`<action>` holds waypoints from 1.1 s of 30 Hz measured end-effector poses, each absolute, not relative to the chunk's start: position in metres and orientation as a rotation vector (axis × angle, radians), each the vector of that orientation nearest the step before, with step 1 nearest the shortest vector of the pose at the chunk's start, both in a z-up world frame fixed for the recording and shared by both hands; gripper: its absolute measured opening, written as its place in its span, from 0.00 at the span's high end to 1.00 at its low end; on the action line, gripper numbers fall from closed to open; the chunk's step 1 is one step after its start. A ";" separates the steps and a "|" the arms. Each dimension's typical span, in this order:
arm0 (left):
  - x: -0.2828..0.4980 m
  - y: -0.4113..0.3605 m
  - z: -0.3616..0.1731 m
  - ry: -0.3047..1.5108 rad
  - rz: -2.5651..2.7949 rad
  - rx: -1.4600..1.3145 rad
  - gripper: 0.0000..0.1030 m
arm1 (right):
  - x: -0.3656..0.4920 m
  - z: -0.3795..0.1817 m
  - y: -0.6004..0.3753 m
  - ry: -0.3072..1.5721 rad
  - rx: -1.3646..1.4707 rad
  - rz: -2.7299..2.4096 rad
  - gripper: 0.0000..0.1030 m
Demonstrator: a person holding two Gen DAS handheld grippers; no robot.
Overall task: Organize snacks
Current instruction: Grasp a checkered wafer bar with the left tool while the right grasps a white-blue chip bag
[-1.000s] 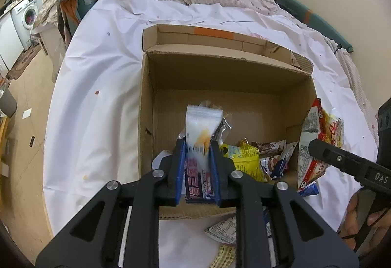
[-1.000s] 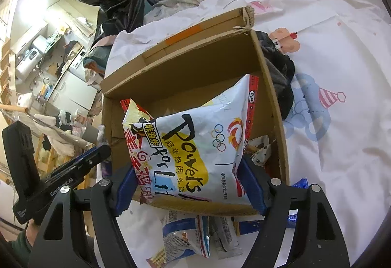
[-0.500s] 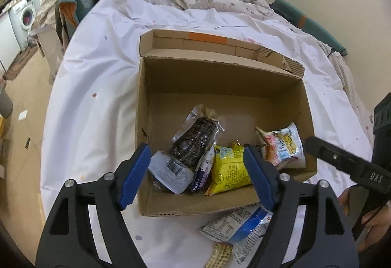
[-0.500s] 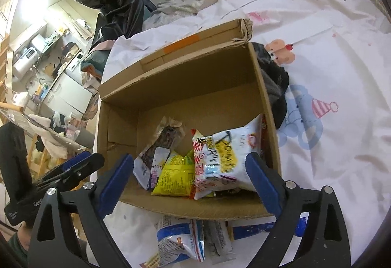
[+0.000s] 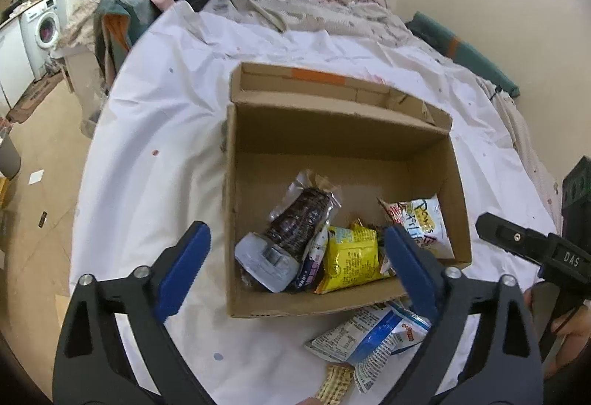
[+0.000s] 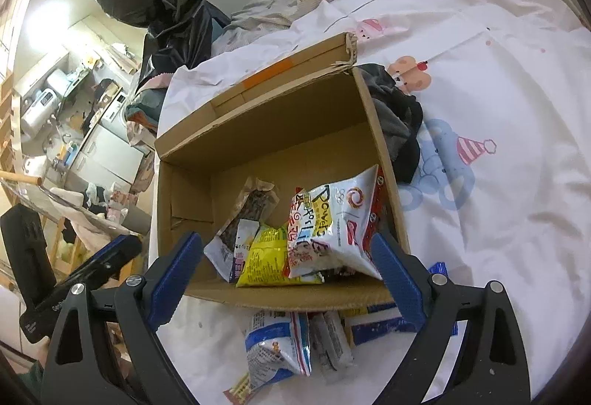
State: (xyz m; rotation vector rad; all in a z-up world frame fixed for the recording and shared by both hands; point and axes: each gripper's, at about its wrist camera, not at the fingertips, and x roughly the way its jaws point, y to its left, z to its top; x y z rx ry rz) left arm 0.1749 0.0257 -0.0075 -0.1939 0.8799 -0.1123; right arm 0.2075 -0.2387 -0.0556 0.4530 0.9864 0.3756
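Both wide and empty: left hand-held gripper [image 5: 295,264], right hand-held gripper [image 6: 291,275]; loose snack packets [image 6: 280,342] on bed just below box [image 6: 295,294], nearer right, long axis away

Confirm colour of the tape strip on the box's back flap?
Orange tape strip; clearest in the left wrist view.

Both views are evenly and softly lit, with a blown-out bright patch seen at ten o'clock in the right wrist view, and strong barrel distortion is shown, the corners being cut off by black vignetting. The white bed sheet [image 5: 155,146] is rendered bright, while the inside of the open brown cardboard box [image 6: 280,131] is shaded at its twelve o'clock wall. Slight motion blur is noticed on the blue-and-white snack packets [image 5: 369,335] at six o'clock.
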 end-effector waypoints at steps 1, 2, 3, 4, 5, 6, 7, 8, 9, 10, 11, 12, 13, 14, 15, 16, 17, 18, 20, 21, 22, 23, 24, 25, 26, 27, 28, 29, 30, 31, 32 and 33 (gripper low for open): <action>0.173 0.027 -0.007 0.879 -0.109 -0.191 0.08 | 0.205 -0.055 -0.239 0.985 0.457 0.375 0.08; 0.171 0.027 -0.007 0.883 -0.106 -0.188 0.08 | 0.203 -0.054 -0.239 0.986 0.457 0.374 0.08; 0.169 0.028 -0.008 0.893 -0.102 -0.185 0.08 | 0.200 -0.053 -0.240 0.988 0.453 0.373 0.08; 0.166 0.030 -0.010 0.902 -0.101 -0.188 0.08 | 0.198 -0.053 -0.240 0.989 0.450 0.372 0.08; 0.163 0.031 -0.011 0.907 -0.102 -0.196 0.08 | 0.197 -0.052 -0.240 0.991 0.448 0.372 0.08; 0.161 0.032 -0.011 0.911 -0.103 -0.203 0.08 | 0.194 -0.051 -0.240 0.992 0.445 0.370 0.08; 0.157 0.033 -0.012 0.912 -0.103 -0.201 0.08 | 0.193 -0.051 -0.241 0.993 0.443 0.369 0.08; 0.154 0.033 -0.012 0.915 -0.094 -0.189 0.08 | 0.190 -0.051 -0.242 0.993 0.442 0.368 0.08; 0.151 0.033 -0.013 0.921 -0.088 -0.173 0.08 | 0.188 -0.050 -0.243 0.996 0.442 0.367 0.08; 0.148 0.032 -0.014 0.931 -0.093 -0.169 0.08 | 0.186 -0.051 -0.244 0.998 0.444 0.365 0.08; 0.146 0.033 -0.015 0.941 -0.098 -0.172 0.08 | 0.183 -0.051 -0.245 1.003 0.448 0.361 0.08; 0.143 0.033 -0.017 0.958 -0.102 -0.179 0.08 | 0.180 -0.053 -0.247 1.017 0.451 0.352 0.08; 0.140 0.033 -0.020 0.970 -0.106 -0.179 0.08 | 0.178 -0.054 -0.248 1.024 0.452 0.346 0.08; 0.138 0.031 -0.023 0.989 -0.108 -0.171 0.08 | 0.175 -0.055 -0.250 1.029 0.458 0.338 0.08; 0.136 0.028 -0.030 1.023 -0.107 -0.152 0.08 | 0.172 -0.056 -0.252 1.030 0.466 0.333 0.08; 0.135 0.025 -0.036 1.052 -0.110 -0.137 0.08 | 0.170 -0.057 -0.254 1.032 0.475 0.329 0.08; 0.133 0.022 -0.045 1.091 -0.116 -0.123 0.08 | 0.168 -0.058 -0.255 1.035 0.487 0.327 0.08; 0.132 0.016 -0.057 1.149 -0.136 -0.110 0.08 | 0.166 -0.059 -0.257 1.041 0.500 0.323 0.08; 0.129 0.005 -0.077 1.246 -0.179 -0.082 0.09 | 0.161 -0.063 -0.259 1.054 0.512 0.316 0.08; 0.126 0.000 -0.084 1.273 -0.195 -0.071 0.09 | 0.159 -0.066 -0.260 1.064 0.510 0.313 0.08; 0.123 -0.008 -0.092 1.306 -0.217 -0.052 0.10 | 0.158 -0.067 -0.260 1.069 0.506 0.311 0.08; 0.121 -0.016 -0.098 1.329 -0.237 -0.036 0.11 | 0.156 -0.067 -0.261 1.073 0.500 0.310 0.08; 0.119 -0.023 -0.104 1.353 -0.263 -0.020 0.13 | 0.154 -0.068 -0.261 1.077 0.490 0.308 0.08; 0.118 -0.030 -0.110 1.377 -0.287 0.001 0.16 | 0.154 -0.068 -0.262 1.079 0.479 0.305 0.08; 0.117 -0.036 -0.115 1.393 -0.301 0.021 0.17 | 0.153 -0.069 -0.263 1.080 0.471 0.301 0.08; 0.116 -0.043 -0.121 1.414 -0.310 0.050 0.18 | 0.152 -0.069 -0.266 1.081 0.467 0.296 0.08; 0.114 -0.047 -0.127 1.430 -0.319 0.068 0.21 | 0.152 -0.070 -0.267 1.083 0.469 0.293 0.08; 0.112 -0.051 -0.134 1.451 -0.330 0.088 0.23 | 0.151 -0.071 -0.271 1.085 0.476 0.286 0.08; 0.110 -0.057 -0.140 1.473 -0.341 0.110 0.28 | 0.151 -0.071 -0.273 1.086 0.482 0.281 0.08; 0.108 -0.061 -0.146 1.492 -0.350 0.135 0.31 | 0.151 -0.072 -0.276 1.086 0.488 0.277 0.08; 0.105 -0.066 -0.152 1.506 -0.354 0.166 0.32 | 0.150 -0.072 -0.279 1.085 0.496 0.271 0.08; 0.102 -0.070 -0.157 1.512 -0.353 0.195 0.38 | 0.150 -0.072 -0.281 1.084 0.501 0.268 0.08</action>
